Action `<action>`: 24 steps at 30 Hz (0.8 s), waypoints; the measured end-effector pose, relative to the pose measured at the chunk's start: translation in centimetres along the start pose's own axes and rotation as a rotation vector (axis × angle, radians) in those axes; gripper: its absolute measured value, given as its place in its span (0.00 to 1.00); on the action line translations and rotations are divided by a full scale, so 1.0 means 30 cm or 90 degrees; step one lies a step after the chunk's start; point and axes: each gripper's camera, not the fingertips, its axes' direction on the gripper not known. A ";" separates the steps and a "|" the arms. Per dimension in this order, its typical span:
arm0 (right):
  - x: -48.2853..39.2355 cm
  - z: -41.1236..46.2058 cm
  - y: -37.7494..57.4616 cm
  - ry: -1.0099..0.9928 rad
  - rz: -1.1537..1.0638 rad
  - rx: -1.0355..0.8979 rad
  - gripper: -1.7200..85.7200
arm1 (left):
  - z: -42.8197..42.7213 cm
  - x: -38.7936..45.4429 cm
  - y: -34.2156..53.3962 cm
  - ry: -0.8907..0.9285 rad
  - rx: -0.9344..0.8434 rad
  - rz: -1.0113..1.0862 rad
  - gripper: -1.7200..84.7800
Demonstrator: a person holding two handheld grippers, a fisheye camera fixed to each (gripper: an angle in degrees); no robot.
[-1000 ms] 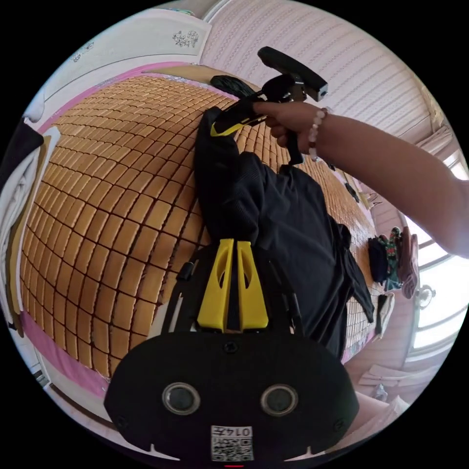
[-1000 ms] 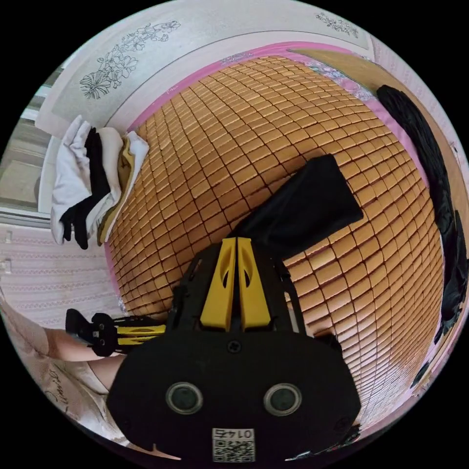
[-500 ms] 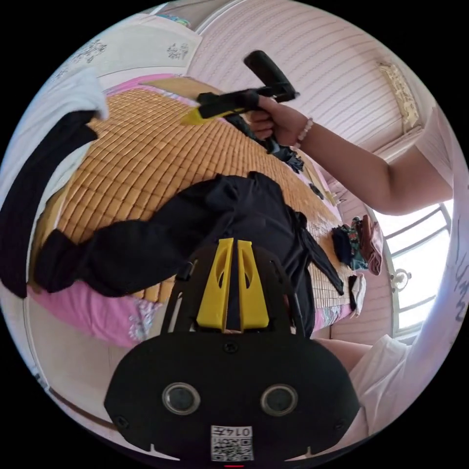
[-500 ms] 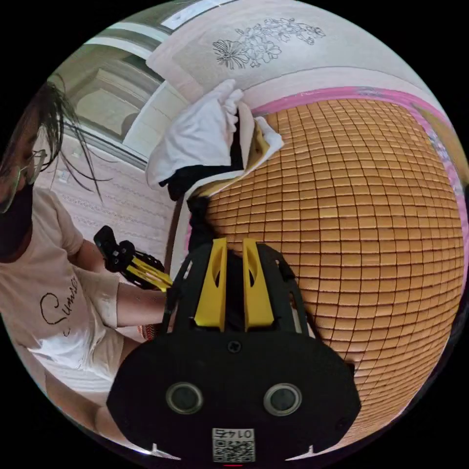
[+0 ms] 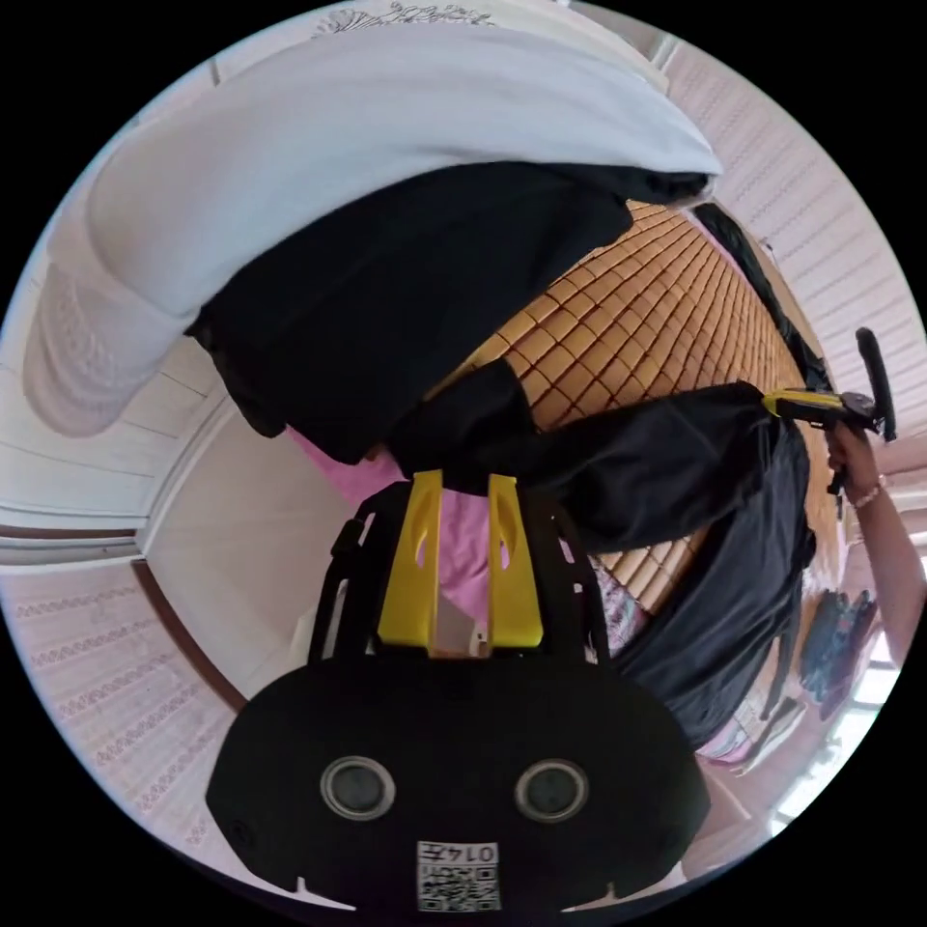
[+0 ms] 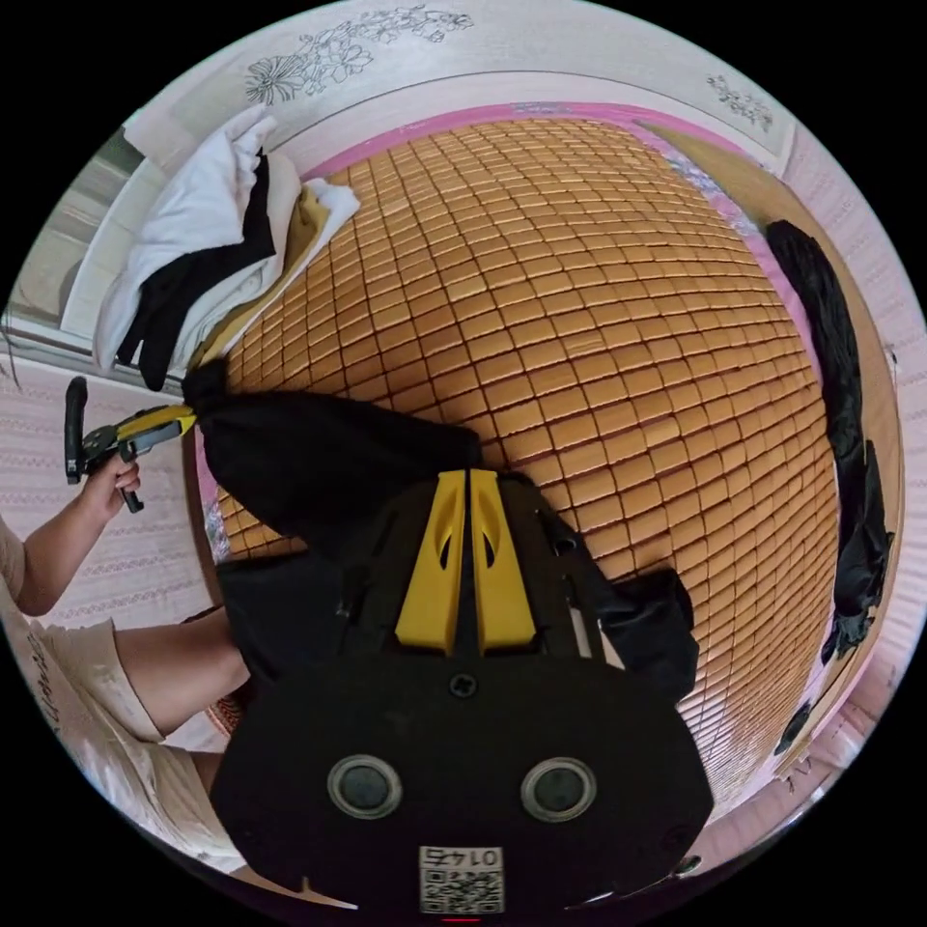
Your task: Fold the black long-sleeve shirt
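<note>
Two grippers stretch the black long-sleeve shirt (image 6: 319, 454) along the near edge of the bed's bamboo mat (image 6: 579, 290). At the left of the right gripper view, a hand (image 6: 106, 478) holds the left gripper (image 6: 188, 417), whose tips pinch the bunched sleeve end just below a pile of white and black clothes (image 6: 203, 241). In its own view its jaws stand slightly apart on the cuff. Further right, the right gripper (image 6: 470, 475) has its jaws nearly together, clamped on the shirt's body. A dark garment (image 6: 830, 319) lies along the mat's far right edge.
</note>
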 end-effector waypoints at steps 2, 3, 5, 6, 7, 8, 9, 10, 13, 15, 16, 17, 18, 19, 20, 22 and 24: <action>0.050 0.044 -0.004 0.017 0.050 -0.002 0.02 | -0.042 -0.001 0.016 0.030 0.012 0.003 0.09; 0.056 0.062 -0.007 0.017 0.055 -0.011 0.02 | -0.065 0.000 0.028 0.031 0.017 0.009 0.09; 0.041 0.119 -0.012 0.042 0.056 -0.029 0.02 | -0.080 -0.002 0.032 0.023 0.014 0.017 0.09; 0.030 0.130 -0.013 0.054 0.052 -0.031 0.02 | -0.079 -0.009 0.023 0.020 0.014 0.017 0.10; 0.011 0.145 -0.013 0.074 0.047 -0.034 0.02 | -0.078 -0.020 0.006 0.021 0.019 0.012 0.11; -0.005 0.156 -0.012 0.082 0.046 -0.031 0.02 | -0.079 -0.025 -0.006 0.021 0.023 0.010 0.12; -0.012 0.162 -0.012 0.082 0.045 -0.031 0.02 | -0.084 -0.027 -0.032 0.020 0.036 0.014 0.13; -0.024 0.172 -0.012 0.084 0.045 -0.033 0.02 | -0.087 -0.024 -0.058 0.015 0.052 0.020 0.13; -0.059 0.179 -0.013 0.100 0.042 -0.029 0.02 | -0.018 -0.019 -0.128 0.013 0.036 0.001 0.11; -0.078 0.174 -0.017 0.109 0.037 -0.029 0.02 | 0.007 -0.048 -0.149 0.051 0.018 -0.049 0.07; -0.088 0.168 -0.019 0.110 0.032 -0.029 0.02 | 0.007 -0.075 -0.146 0.071 0.018 -0.064 0.04; -0.097 0.156 -0.021 0.110 0.027 -0.028 0.02 | -0.001 -0.087 -0.139 0.094 0.022 -0.063 0.04; -0.102 0.148 -0.023 0.109 0.023 -0.026 0.02 | -0.024 -0.118 -0.115 0.105 0.018 -0.086 0.03; -0.112 0.128 -0.026 0.101 0.013 -0.022 0.02 | -0.056 -0.138 -0.082 0.113 0.005 -0.086 0.02; -0.123 0.106 -0.031 0.094 0.003 -0.018 0.02 | -0.077 -0.148 -0.063 0.122 -0.002 -0.086 0.02; -0.139 0.073 -0.040 0.085 -0.015 -0.006 0.02 | -0.173 -0.180 0.016 0.184 -0.018 -0.087 0.02; -0.151 0.047 -0.055 0.072 -0.023 0.002 0.02 | -0.224 -0.210 0.044 0.224 -0.023 -0.107 0.02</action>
